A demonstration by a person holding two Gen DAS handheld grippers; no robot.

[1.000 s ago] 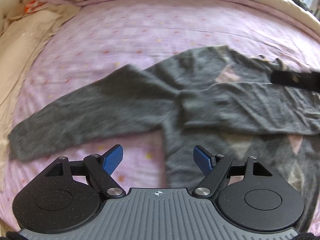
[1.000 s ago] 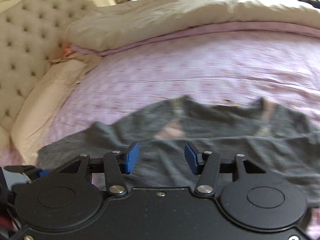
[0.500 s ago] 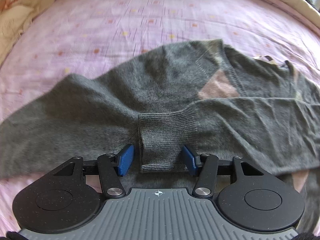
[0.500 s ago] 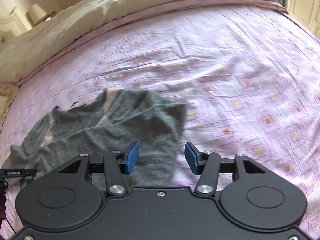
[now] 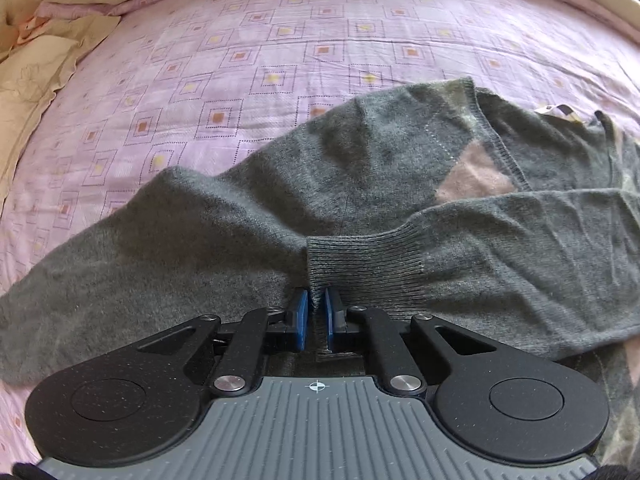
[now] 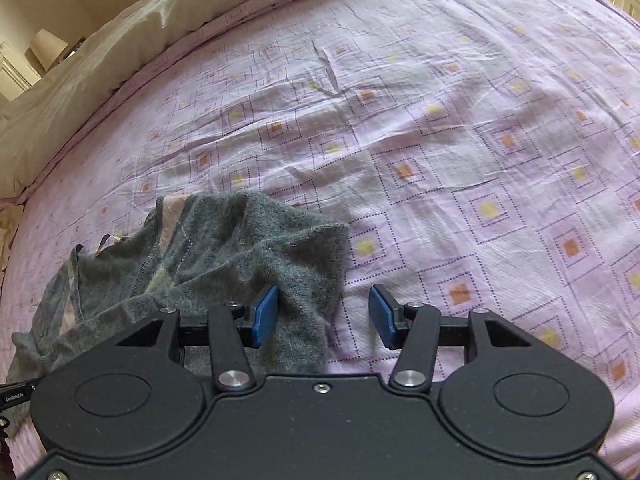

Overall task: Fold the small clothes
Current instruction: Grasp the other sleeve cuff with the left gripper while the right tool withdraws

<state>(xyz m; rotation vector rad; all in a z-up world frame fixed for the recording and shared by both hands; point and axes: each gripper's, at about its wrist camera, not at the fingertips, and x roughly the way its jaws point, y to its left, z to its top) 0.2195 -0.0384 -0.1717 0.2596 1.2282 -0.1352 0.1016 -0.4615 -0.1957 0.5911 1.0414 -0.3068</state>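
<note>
Pink bedsheet (image 5: pixel 320 52), grey sweater (image 5: pixel 380 168) mid-frame, one sleeve already folded across. Left gripper (image 5: pixel 316 314) is pinching its cuff (image 5: pixel 352 264); right gripper (image 6: pixel 322 316) hangs open, so most folding's still left.

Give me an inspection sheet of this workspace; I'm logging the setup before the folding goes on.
Surface: lilac bedsheet with square print, wrinkled.
Job's things: grey knitted sweater with pink diamond patches, spread out, one sleeve folded across its body.
Clutter: nothing seen.
Grippers: left claw shut on the ribbed sleeve cuff; right claw open, sweater edge between its jaws.
Cables: nothing seen.
Surroundings: cream duvet bunched along the far edge; cream pillow.
</note>
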